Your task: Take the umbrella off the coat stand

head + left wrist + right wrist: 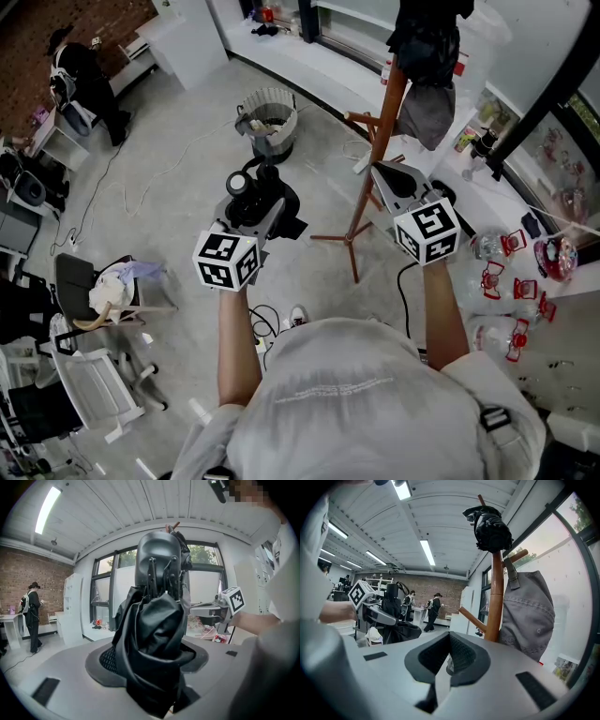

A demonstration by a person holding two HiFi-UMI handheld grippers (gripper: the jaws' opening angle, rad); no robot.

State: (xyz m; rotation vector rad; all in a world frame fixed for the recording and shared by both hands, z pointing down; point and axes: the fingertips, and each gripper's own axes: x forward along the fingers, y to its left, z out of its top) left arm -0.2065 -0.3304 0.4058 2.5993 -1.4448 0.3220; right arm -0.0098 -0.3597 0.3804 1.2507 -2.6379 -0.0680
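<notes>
A folded black umbrella (154, 634) stands up between the jaws of my left gripper (150, 667), which is shut on its bunched fabric. In the head view the umbrella (258, 202) is held left of the wooden coat stand (384, 122), apart from it. My right gripper (392, 178) hovers close beside the stand's pole, its pads (459, 656) together with nothing between them. The pole (496, 606) rises just right of that gripper (449, 660). A grey cloth item (529, 611) hangs on one peg and a black bundle (490, 527) sits on top.
A white round basket (270, 117) stands on the floor beyond my left gripper. The stand's feet (352, 242) spread under my right gripper. Several red-capped bottles (506, 281) lie at the right. Chairs (89, 375) and a person in black (84, 84) are at the left.
</notes>
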